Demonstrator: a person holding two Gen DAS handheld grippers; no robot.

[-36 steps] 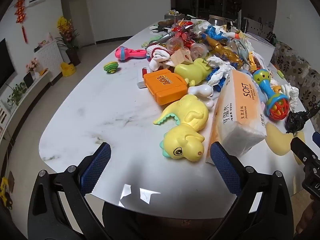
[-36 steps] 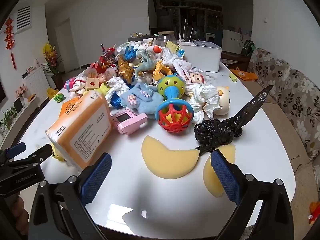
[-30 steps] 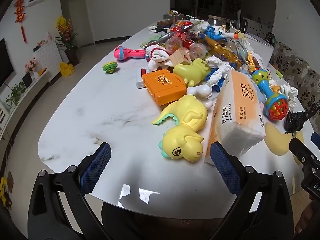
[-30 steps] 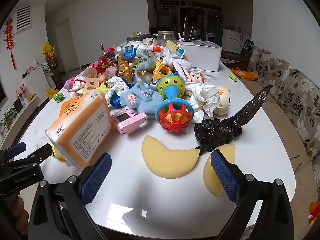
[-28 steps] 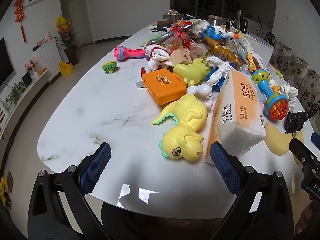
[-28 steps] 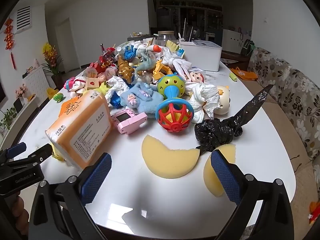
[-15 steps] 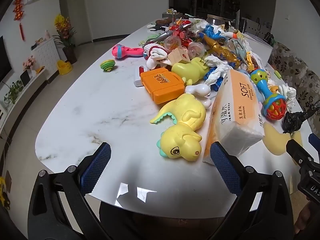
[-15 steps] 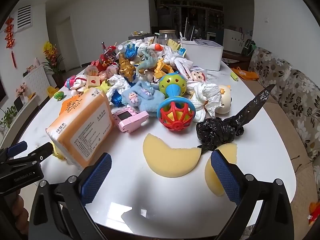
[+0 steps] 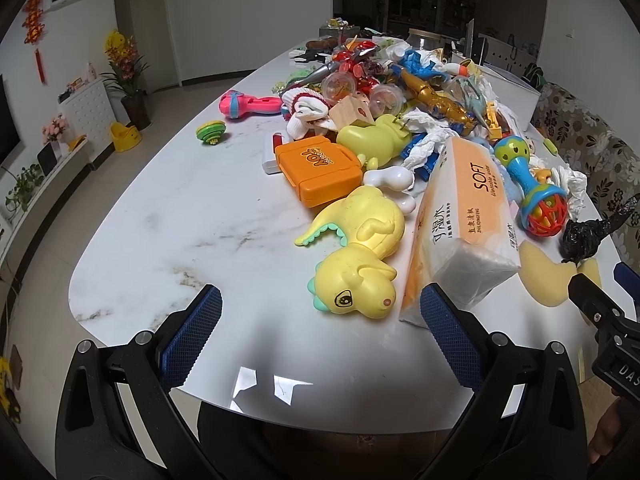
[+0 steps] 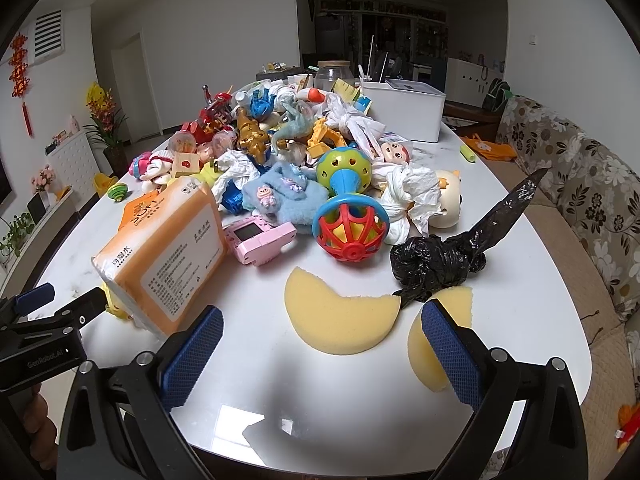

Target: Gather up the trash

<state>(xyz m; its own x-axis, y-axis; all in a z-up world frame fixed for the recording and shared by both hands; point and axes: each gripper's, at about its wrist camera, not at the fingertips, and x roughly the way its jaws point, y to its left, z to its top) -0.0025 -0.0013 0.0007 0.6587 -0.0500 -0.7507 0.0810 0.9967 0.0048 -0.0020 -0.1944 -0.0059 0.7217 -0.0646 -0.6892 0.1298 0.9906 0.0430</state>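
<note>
Knotted black trash bag (image 10: 434,260) on the worktop (image 10: 260,380) just ahead-right of right claw (image 10: 320,354) — tail running up and right, knot overlapping yellow sponge (image 10: 340,316). Right claw nearer, spread wide, empty. Left claw (image 9: 316,328) also wide, empty, facing yellow dinosaur toy (image 9: 356,256) — bag far right.

The left hand-held gripper (image 9: 318,326) is held low with its blue-padded fingers (image 9: 192,330) spread wide and nothing between them. Beside it, the right hand-held gripper (image 10: 320,348) likewise gapes empty.
</note>
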